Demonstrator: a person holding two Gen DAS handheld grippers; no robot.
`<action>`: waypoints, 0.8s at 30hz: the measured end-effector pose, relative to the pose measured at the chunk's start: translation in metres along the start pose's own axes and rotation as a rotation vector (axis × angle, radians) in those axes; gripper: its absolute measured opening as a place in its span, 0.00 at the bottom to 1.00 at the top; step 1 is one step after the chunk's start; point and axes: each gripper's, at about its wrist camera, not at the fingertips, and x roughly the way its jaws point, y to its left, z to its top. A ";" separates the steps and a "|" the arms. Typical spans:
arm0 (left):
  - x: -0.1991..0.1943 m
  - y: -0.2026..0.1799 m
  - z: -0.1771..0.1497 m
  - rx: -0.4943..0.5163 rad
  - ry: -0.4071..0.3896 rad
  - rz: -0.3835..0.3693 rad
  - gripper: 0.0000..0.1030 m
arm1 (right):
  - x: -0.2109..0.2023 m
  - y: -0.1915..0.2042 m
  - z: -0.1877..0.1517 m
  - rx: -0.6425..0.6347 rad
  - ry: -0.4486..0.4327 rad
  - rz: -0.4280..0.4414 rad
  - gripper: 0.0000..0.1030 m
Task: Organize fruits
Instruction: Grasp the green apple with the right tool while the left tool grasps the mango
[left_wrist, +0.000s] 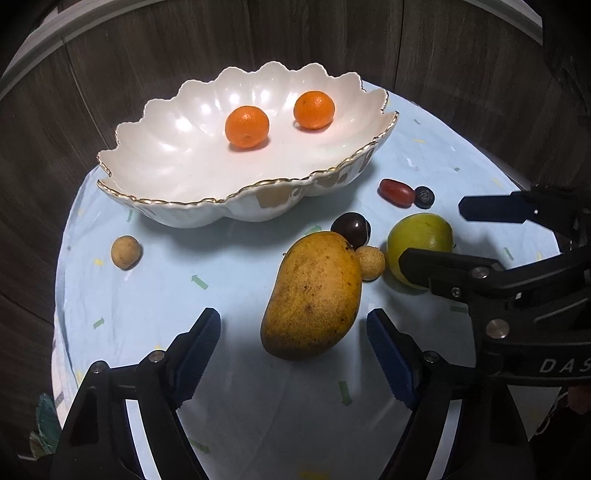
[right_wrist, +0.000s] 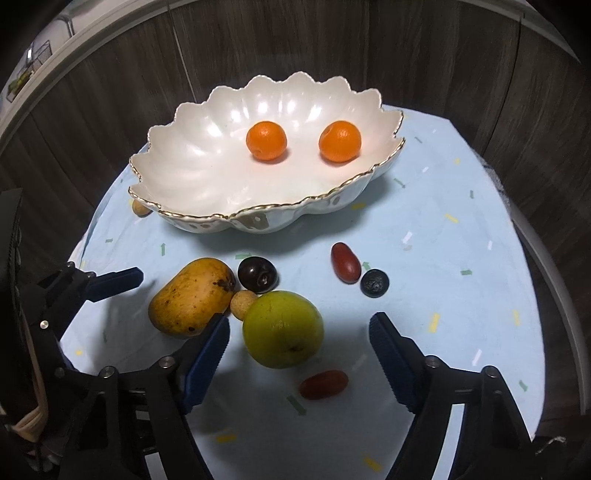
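Lying on the pale blue cloth (left_wrist: 140, 332) just in front of the bowl (left_wrist: 177, 147), a mango (left_wrist: 314, 299) sits between the blue pads of the left gripper (left_wrist: 293, 354), whose jaws stand apart and touch nothing. It looks heavy, smooth-skinned and slightly soft, best taken across its broad middle with light pressure. Beside it, a green apple (right_wrist: 282, 328), round, firm and probably slick, rests between the spread, empty jaws of the right gripper (right_wrist: 299, 345); its widest girth offers the surest hold. A dark plum (right_wrist: 257, 275) and a small rough tan fruit (right_wrist: 242, 303) crowd against the mango and may roll if nudged. Two oranges (left_wrist: 246, 126) already rest in the glossy, scalloped, gilt-edged bowl, seemingly brittle ceramic. A blueberry (right_wrist: 374, 283) and red grapes (right_wrist: 345, 263) lie further right.
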 end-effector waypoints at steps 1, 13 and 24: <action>0.001 0.000 0.000 -0.001 0.001 -0.001 0.79 | 0.002 0.000 0.000 0.001 0.005 0.005 0.72; 0.015 -0.003 0.005 0.007 0.011 -0.026 0.65 | 0.025 -0.003 -0.001 0.025 0.055 0.077 0.54; 0.016 -0.005 0.008 0.020 -0.001 -0.039 0.49 | 0.023 -0.005 0.001 0.021 0.044 0.095 0.49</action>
